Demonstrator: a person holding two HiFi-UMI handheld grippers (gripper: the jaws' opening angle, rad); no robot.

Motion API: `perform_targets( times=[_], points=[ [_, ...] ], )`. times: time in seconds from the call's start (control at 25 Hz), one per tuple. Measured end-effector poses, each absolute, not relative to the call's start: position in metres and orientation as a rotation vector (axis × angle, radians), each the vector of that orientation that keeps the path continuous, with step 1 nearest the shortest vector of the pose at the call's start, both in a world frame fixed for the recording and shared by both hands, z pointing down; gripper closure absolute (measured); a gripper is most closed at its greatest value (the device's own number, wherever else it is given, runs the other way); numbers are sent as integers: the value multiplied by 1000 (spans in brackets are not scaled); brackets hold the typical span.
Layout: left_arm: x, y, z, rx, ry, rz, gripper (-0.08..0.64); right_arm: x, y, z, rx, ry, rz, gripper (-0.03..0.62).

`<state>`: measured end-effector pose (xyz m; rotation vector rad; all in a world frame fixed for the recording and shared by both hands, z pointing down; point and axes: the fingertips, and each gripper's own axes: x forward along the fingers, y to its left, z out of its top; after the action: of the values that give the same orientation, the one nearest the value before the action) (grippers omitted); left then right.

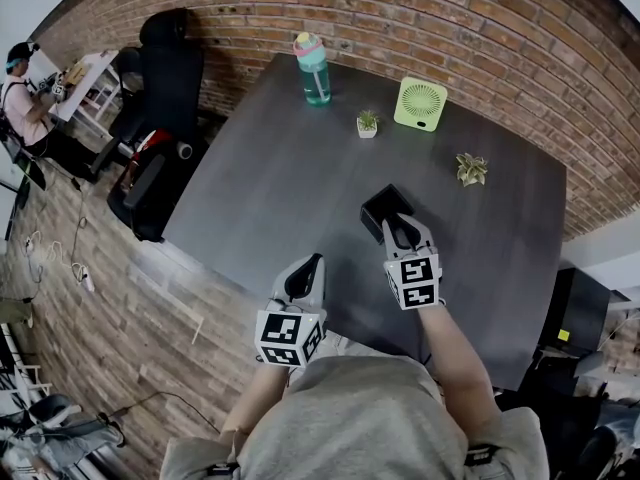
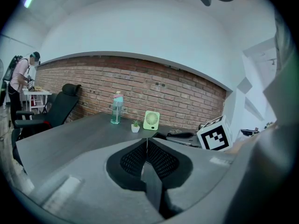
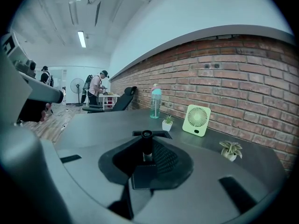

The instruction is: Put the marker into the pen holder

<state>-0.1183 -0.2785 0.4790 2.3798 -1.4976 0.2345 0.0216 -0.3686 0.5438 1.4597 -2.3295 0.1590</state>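
My right gripper (image 1: 402,234) is clamped on the black marker (image 3: 146,146), holding it right at the black pen holder (image 1: 380,208) — whether its tip is already inside, I can't tell. It should be light, stiff and smooth-barrelled, so a firm mid-barrel pinch seems best. My left gripper (image 1: 303,271) hangs back — jaws together on nothing.

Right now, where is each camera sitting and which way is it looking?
Head view: on the person's head, looking steeply down at the table; arms, left gripper and right gripper show.
Left gripper view: on the left gripper, facing the brick wall; its shut, empty jaws show.
Right gripper view: on the right gripper, facing along the wall; its jaws grip the marker.
Shared: both gripper views see the green fan.
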Motion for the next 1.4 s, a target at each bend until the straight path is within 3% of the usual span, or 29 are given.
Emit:
perform_targets(
  times=[1.4],
  points=[
    [-125, -252, 479, 2389, -1505, 231, 538, 21, -348, 551, 1485, -2276, 155, 525]
  ],
)
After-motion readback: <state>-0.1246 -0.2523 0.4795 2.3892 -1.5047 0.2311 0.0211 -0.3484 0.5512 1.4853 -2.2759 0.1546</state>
